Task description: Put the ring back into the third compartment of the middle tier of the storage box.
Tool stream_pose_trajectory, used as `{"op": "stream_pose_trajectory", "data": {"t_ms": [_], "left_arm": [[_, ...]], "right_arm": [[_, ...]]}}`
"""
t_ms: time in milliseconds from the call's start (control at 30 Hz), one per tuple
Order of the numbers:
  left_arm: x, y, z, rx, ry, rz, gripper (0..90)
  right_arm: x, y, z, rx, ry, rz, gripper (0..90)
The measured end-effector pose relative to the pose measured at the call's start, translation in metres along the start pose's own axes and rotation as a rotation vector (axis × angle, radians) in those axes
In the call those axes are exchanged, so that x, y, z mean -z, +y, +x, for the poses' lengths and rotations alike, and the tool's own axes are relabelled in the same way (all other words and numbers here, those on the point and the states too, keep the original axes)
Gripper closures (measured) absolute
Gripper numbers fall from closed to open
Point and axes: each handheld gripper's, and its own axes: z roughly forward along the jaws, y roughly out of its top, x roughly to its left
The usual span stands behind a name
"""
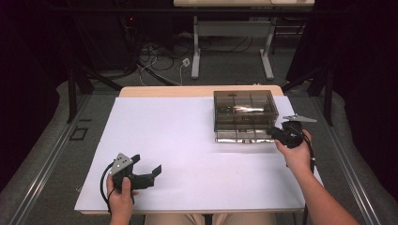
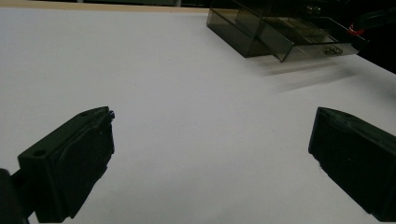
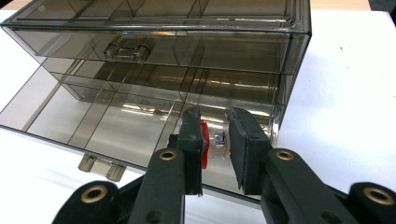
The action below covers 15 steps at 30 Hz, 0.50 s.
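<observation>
high view: the white-topped counter (image 1: 187, 140) carries a smoky transparent plastic drawer cabinet (image 1: 243, 108) at its far right, lowest drawer (image 1: 241, 134) pulled out. the left tongs (image 1: 149, 167) sit near the front left edge, jaws spread wide. the right tongs (image 1: 272, 132) reach the open drawer's right end.

left gripper view: both black jaws stand far apart over bare counter; the cabinet lies well ahead.

right gripper view: the right tongs (image 3: 215, 140) are narrowed over the open drawer, gripping a small red-and-silver object (image 3: 212, 140).

Dark curtained room, grey floor (image 1: 47, 154), cables (image 1: 159, 61), second table (image 1: 232, 28)
</observation>
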Motion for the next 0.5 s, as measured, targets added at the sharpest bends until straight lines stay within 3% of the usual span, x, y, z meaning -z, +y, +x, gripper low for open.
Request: {"op": "stream_pose_trajectory", "data": {"t_ms": [500], "left_arm": [[-0.0003,-0.0001,0.0002,-0.001,0.001,0.002,0.4]], "right_arm": [[-0.0042,-0.0028,-0.0054,-0.010,-0.013,0.008,76.3]]}}
